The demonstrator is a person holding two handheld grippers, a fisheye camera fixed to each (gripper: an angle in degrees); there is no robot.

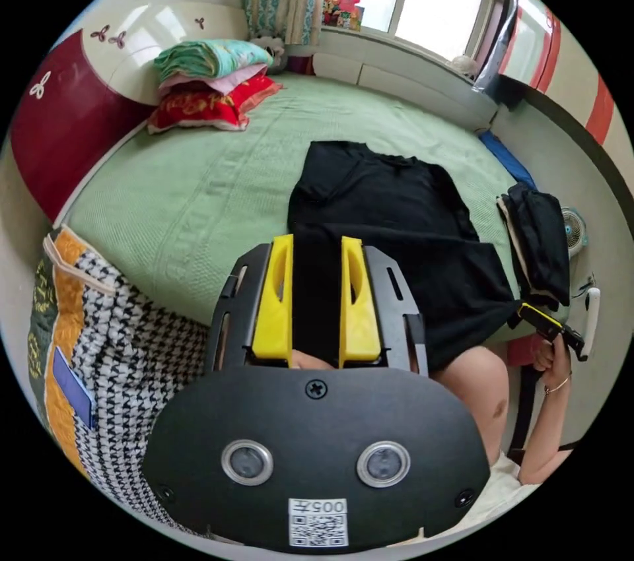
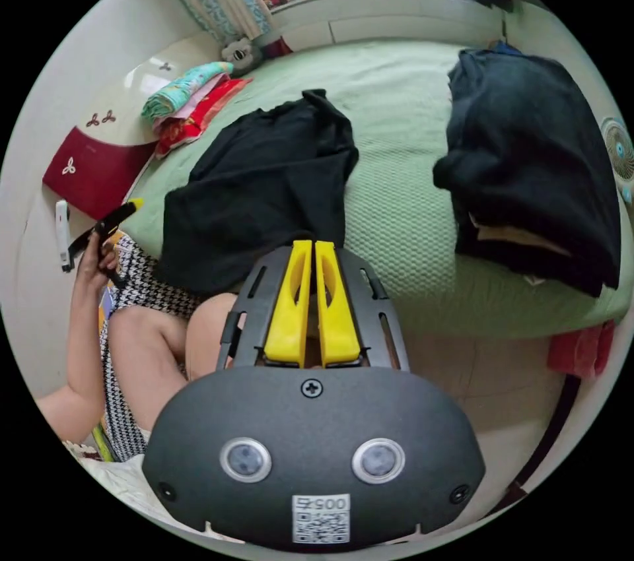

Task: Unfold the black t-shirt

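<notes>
No legible text, gold lettering on red pillow [image 1: 198, 107] too blurred

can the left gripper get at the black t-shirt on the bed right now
Probably yes. The left gripper has its jaws apart, pointing at the near edge of the black t-shirt, which lies on the green bed with nothing between them. The right gripper is off to the side.

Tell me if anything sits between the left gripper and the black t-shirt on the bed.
Nothing visible does. The left gripper hangs open above the near part of the black t-shirt, with only air between. The folded dark clothes pile lies off to the side on the green bed cover.
</notes>
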